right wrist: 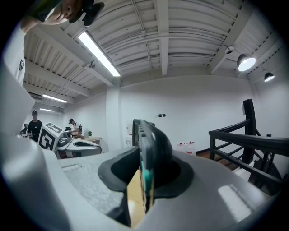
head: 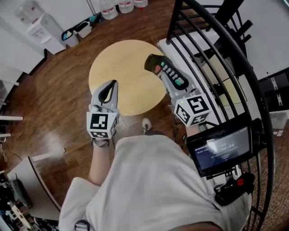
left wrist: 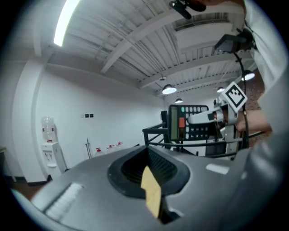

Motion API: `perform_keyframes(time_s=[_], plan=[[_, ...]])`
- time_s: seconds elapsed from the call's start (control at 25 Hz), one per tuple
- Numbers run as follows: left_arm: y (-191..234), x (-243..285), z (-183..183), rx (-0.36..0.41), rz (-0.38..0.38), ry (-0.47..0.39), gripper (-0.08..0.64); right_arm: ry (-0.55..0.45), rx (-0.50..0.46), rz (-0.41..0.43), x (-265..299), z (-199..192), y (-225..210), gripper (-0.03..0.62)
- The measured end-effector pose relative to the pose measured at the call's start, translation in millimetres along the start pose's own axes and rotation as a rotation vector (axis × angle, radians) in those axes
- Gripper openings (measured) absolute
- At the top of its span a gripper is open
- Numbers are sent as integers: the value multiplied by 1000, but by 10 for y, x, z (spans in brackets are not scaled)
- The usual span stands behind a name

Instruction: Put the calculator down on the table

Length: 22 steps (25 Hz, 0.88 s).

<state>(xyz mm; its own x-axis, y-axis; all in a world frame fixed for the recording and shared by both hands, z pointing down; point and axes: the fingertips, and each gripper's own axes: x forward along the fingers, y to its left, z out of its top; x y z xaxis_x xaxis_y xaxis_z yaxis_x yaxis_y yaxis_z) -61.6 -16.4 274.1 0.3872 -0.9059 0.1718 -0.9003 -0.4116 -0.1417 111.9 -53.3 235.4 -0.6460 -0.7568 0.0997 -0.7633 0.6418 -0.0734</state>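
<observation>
The calculator (head: 165, 72) is dark with coloured keys and hangs in the air over the right edge of the round wooden table (head: 122, 67). My right gripper (head: 175, 89) is shut on its near end. In the right gripper view the calculator (right wrist: 151, 149) stands edge-on between the jaws. My left gripper (head: 109, 88) is shut and empty above the table's front edge. In the left gripper view its closed jaws (left wrist: 148, 155) fill the foreground, and the calculator (left wrist: 187, 122) shows face-on at the right.
A black metal railing (head: 212, 49) runs along the right, close to the right gripper. A water dispenser (head: 43, 27) and water bottles (head: 119, 6) stand at the far wall. A screen device (head: 221, 149) is mounted at my chest. A shoe (head: 146, 125) shows below the table.
</observation>
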Motion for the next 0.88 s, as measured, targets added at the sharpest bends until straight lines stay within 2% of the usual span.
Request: perform_keyframes(time_s=[0.28, 0.56, 0.88], plan=[[142, 142, -1, -12, 6, 40, 6, 20, 27, 15, 235, 17, -100, 97], [350, 231, -1, -24, 12, 12, 6, 6, 43, 1, 394, 45, -95, 97], [453, 325, 48, -27, -26, 2, 6, 4, 20, -14, 484, 192, -44, 97]])
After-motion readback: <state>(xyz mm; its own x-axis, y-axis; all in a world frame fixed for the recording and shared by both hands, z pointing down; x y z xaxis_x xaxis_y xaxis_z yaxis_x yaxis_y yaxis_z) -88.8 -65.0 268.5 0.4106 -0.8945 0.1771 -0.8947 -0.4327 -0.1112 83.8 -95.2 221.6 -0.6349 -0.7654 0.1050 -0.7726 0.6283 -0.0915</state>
